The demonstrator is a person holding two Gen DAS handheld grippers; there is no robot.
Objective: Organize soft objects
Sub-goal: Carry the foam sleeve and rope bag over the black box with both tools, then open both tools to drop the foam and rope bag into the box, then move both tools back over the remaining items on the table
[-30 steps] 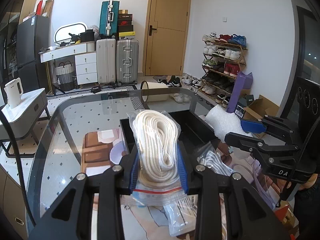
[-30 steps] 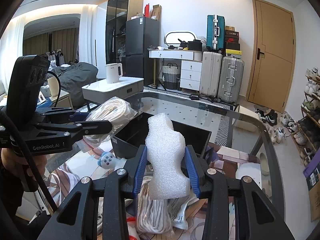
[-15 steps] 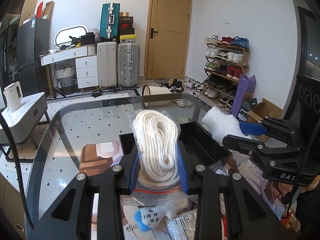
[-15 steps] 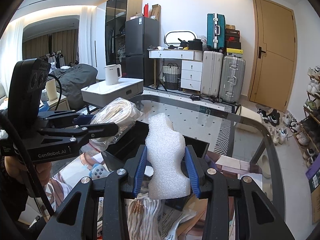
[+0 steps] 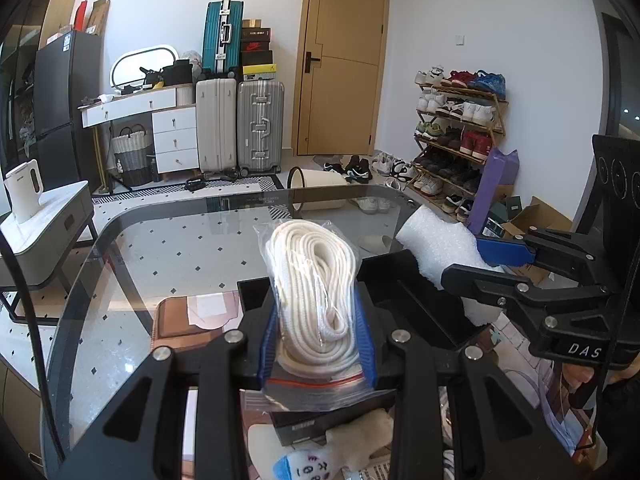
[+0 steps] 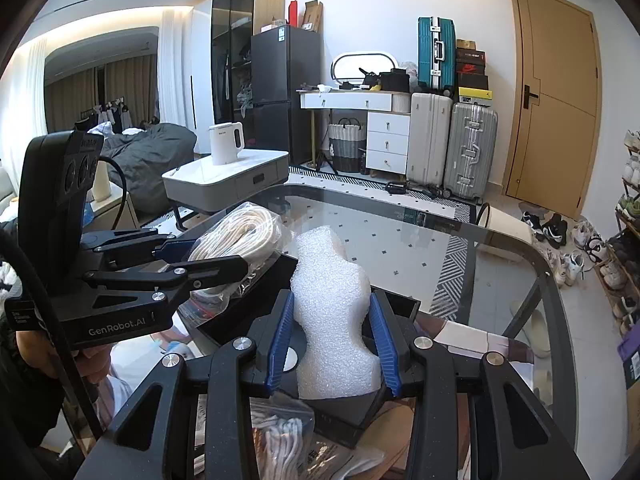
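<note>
Two soft objects, one rope bag [image 5: 314, 300], one foam piece [image 6: 334, 316], each claw-clamped.

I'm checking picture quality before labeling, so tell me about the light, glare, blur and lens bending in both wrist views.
Left wrist view: even light, sharp on the bagged rope in the left gripper; the glass table reflects the room; the door bows from fisheye. Right wrist view: bright ceiling glow at upper left, dim curtained area, crisp foam piece in the right gripper, dark rounded corners.
</note>
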